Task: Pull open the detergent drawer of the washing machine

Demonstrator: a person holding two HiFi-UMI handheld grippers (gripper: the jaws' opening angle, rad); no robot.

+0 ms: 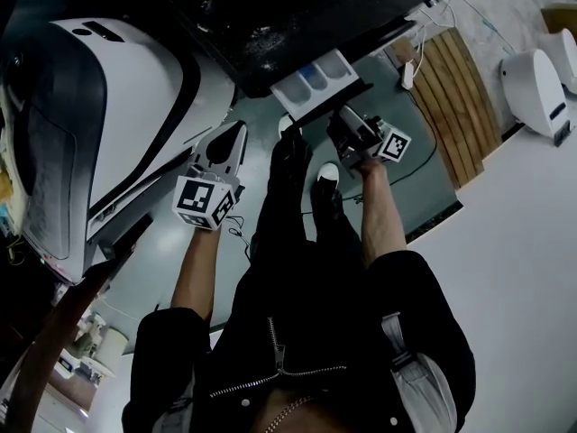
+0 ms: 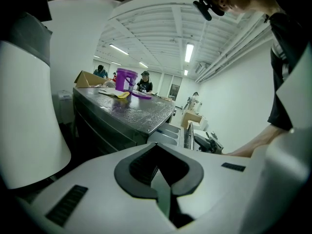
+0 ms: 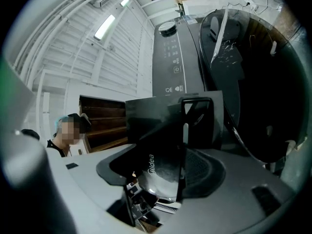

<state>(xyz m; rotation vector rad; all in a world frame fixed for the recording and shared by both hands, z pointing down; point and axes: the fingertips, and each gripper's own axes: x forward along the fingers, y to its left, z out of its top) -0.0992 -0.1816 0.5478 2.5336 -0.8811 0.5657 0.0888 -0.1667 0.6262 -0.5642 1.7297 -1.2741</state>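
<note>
**Q:** Where is the detergent drawer [image 1: 315, 78]?
**A:** Drawn out of the washing machine [image 1: 297, 12], compartments exposed.
**Q:** And the tongs?
**A:** Right tongs [image 1: 353, 132] clamped wide on the drawer's dark front panel [image 3: 161, 126]. Left tongs [image 1: 225, 144] closed tip to tip, empty, near the drawer but apart.

Both arms reach forward, bare below rolled black sleeves. The left forearm [image 1: 194, 273] runs straight out to the left tool [image 1: 238, 129], which tilts somewhat downward. Its jaws lie together with nothing between them [image 2: 156, 146], and its marker cube [image 1: 203, 201] faces up. The right forearm [image 1: 380, 215] stretches further ahead. The right tool [image 1: 344, 120] angles slightly upward, jaws spread wide and clamped on the drawer front [image 3: 161, 130] that fills the gap between the pads [image 3: 163, 164].
</note>
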